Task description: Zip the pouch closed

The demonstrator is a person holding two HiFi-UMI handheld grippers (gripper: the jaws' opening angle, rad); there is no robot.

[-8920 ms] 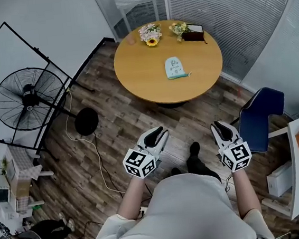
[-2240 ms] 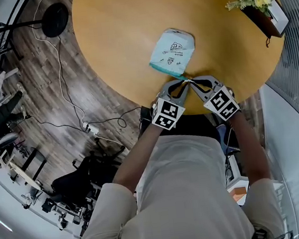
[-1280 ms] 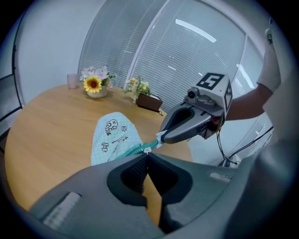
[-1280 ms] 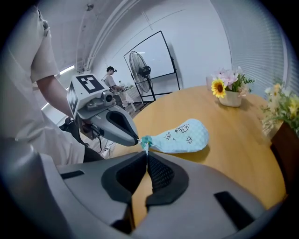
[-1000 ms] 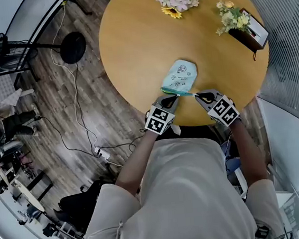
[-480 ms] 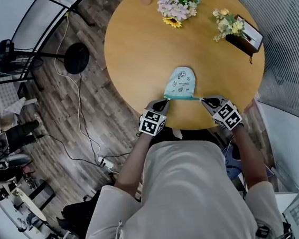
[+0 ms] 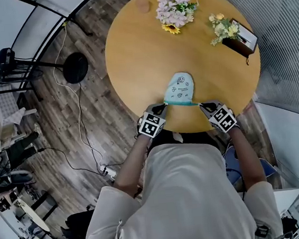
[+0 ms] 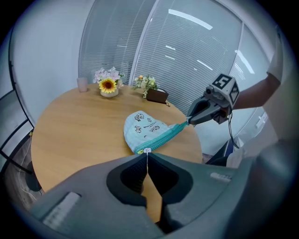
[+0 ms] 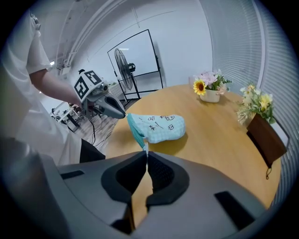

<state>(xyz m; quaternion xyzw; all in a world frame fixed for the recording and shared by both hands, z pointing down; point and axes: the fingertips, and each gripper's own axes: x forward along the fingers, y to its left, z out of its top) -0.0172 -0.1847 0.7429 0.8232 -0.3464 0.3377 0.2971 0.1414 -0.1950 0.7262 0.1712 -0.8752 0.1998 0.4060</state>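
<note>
A light blue checked pouch point(image 7: 180, 87) with a teal zipper edge lies near the front rim of the round wooden table point(image 7: 132, 54). My left gripper point(image 7: 162, 106) is shut on the zipper pull point(image 8: 147, 151), a small white tag at the pouch's left end. The right gripper point(image 7: 201, 105) is shut on the zipper's right end point(image 9: 144, 145). The teal zipper point(image 8: 163, 137) runs taut between the two grippers, its teeth looking joined along the whole length. In the left gripper view the pouch point(image 8: 142, 127) sits just beyond my jaws, and in the right gripper view the pouch point(image 9: 159, 127) casts a shadow.
A vase of pink and yellow flowers point(image 7: 174, 14), a dark box with pale flowers point(image 7: 231, 29) and a small cup point(image 7: 142, 4) stand at the table's far side. A fan's round base point(image 7: 75, 67) and cables lie on the wooden floor at left.
The two grippers have moved apart along the pouch's near edge, the left one going left, so the zipper now stretches straight between them.
</note>
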